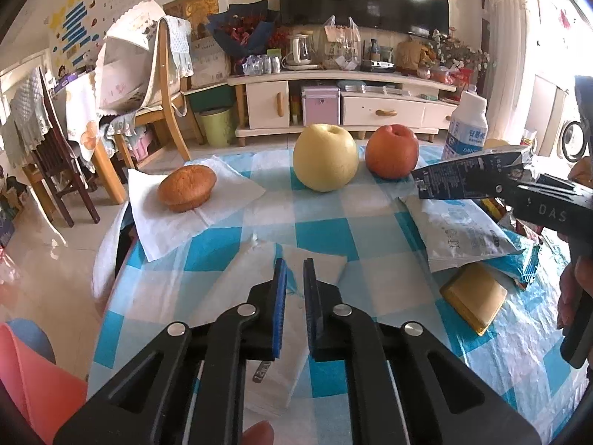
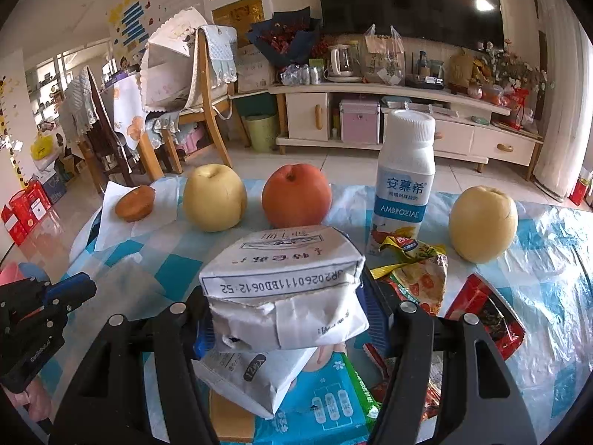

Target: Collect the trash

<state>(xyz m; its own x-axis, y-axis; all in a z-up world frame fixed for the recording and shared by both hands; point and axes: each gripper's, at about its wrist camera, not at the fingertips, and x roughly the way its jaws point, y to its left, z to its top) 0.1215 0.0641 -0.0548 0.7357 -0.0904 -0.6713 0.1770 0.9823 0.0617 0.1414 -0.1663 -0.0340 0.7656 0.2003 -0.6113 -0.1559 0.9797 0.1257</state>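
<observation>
Pinching a crushed white carton [image 2: 285,296] at frame centre, the right gripper [image 2: 285,319] could drop it, while the left gripper [image 1: 294,296], nearly pressed together on nothing, hovers over tissue [image 1: 315,263].

We look along each tool, tilted down, close over the bench [image 1: 326,230], sharing the fruit and TV stand ahead.

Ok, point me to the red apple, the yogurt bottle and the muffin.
red apple [image 2: 296,194], right wrist view, middle of its front face.
yogurt bottle [image 2: 404,189], right wrist view, on the label.
muffin [image 1: 187,187], left wrist view, middle of its browned top.
</observation>
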